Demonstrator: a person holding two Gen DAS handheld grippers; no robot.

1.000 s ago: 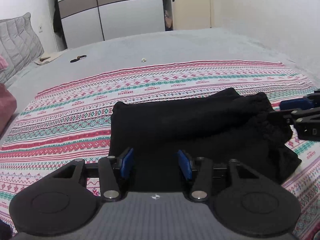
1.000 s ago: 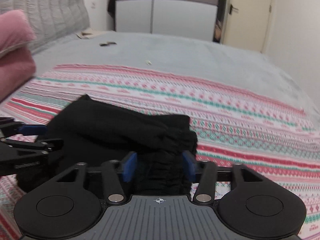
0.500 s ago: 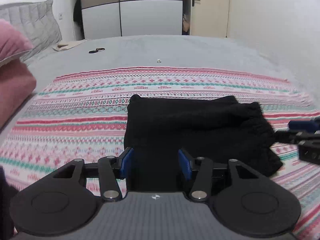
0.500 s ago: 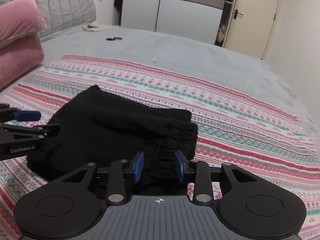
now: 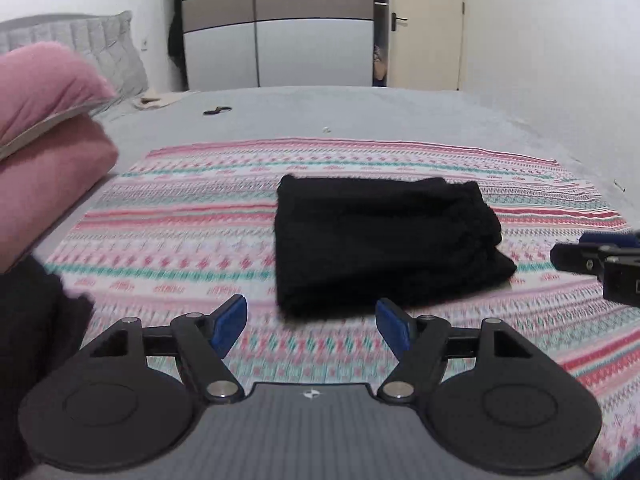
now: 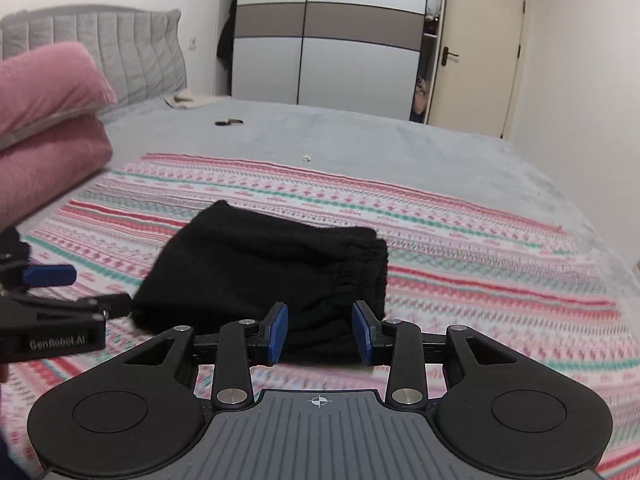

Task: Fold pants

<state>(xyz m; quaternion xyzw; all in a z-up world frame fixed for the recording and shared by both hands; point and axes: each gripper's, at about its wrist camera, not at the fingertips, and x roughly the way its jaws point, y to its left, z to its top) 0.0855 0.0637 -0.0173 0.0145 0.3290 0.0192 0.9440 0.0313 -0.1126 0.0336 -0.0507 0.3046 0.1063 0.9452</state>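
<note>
The black pants (image 5: pixel 380 240) lie folded into a compact rectangle on the patterned pink, white and green blanket (image 5: pixel 180 224); they also show in the right wrist view (image 6: pixel 264 268), elastic waistband at the right. My left gripper (image 5: pixel 312 326) is open and empty, held just short of the pants' near edge. My right gripper (image 6: pixel 320 330) is open and empty, its blue pads (image 6: pixel 278 328) close above the near edge of the pants. Each gripper shows at the edge of the other's view: the right (image 5: pixel 596 260) and the left (image 6: pixel 52 308).
The blanket lies on a grey bed (image 5: pixel 360 112). Pink pillows (image 5: pixel 44 136) are stacked at the left by a grey headboard (image 6: pixel 100 52). A small dark object (image 5: pixel 216 111) lies far on the bed. A wardrobe (image 5: pixel 280 32) and door stand behind.
Both grippers have pulled back from the folded pants and risen. The left gripper has opened wider, and the right one has opened again after narrowing. The pants lie still.
</note>
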